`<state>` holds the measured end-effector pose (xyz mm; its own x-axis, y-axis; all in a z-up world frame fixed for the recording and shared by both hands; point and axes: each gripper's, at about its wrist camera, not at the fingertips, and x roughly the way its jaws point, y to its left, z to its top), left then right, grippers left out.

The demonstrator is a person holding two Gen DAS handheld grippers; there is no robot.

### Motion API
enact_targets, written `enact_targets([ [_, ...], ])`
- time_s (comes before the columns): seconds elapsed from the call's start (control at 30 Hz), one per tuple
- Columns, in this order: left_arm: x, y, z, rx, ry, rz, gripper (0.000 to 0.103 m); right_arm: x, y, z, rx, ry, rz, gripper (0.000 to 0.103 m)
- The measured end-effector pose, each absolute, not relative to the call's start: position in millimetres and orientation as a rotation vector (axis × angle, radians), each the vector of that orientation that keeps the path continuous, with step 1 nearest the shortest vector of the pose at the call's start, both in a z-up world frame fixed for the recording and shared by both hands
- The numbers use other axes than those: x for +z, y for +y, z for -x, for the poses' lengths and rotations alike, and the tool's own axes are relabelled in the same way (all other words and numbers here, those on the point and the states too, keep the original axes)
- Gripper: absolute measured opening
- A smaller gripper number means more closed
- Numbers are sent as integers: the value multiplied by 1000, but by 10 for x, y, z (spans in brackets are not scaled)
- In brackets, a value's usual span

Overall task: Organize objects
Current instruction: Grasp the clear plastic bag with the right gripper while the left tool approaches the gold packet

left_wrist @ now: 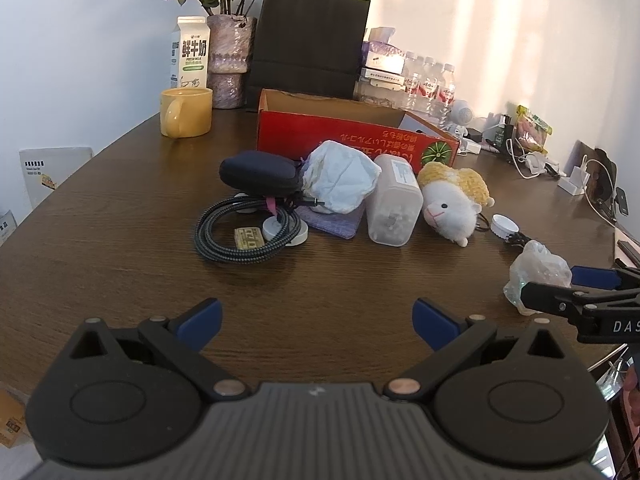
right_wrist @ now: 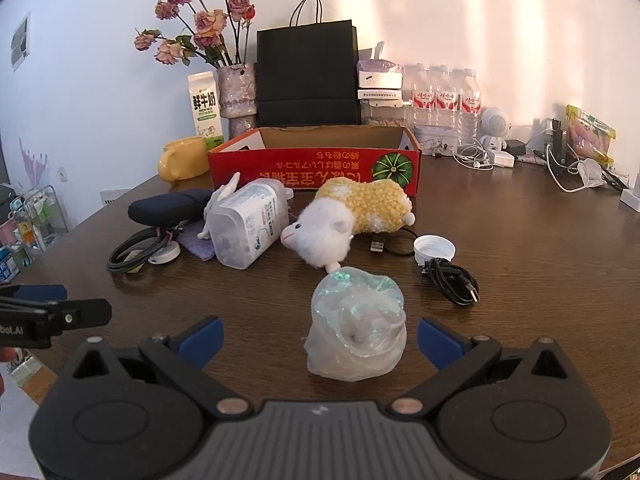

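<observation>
My right gripper (right_wrist: pixel 318 336) is spread wide around the crumpled plastic bag (right_wrist: pixel 356 330); my left gripper (left_wrist: pixel 318 320) gapes over bare table (left_wrist: pixel 120 220) at lower centre.

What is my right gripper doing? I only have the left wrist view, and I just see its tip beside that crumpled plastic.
Observer: The right gripper is open. The crumpled plastic bag lies between its jaws, touching neither one.
Operator: What's to the right of the bag?
Observer: A black cable lies bundled there, with its plug end pointing right. It is just in front of the white cap.
Operator: Anything hidden by the plush toy?
Observer: A USB plug lies beside the plush toy, between it and the cap.
</observation>
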<state>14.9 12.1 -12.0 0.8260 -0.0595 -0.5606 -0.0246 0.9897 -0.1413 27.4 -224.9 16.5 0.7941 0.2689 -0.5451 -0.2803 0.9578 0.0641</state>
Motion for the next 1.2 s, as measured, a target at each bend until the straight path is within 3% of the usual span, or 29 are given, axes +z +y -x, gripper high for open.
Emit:
enact_targets([
  [0.47,-177,168,-321,10,625,149,103,33,-2289,-514,287,604,32,103],
  [0.8,-208,263,-485,44,638,147,103,-54,-2304,-648,294,611,50,92],
  [0.97,-232,320,-590,59,647,151,103,-93,-2322,-724,293,616,50,78],
  [1.13,-265,360,-665,64,660,155,103,-110,-2340,-794,299,614,52,50],
  [1.2,-275,377,-697,65,662,157,103,-108,-2339,-823,305,611,60,48],
])
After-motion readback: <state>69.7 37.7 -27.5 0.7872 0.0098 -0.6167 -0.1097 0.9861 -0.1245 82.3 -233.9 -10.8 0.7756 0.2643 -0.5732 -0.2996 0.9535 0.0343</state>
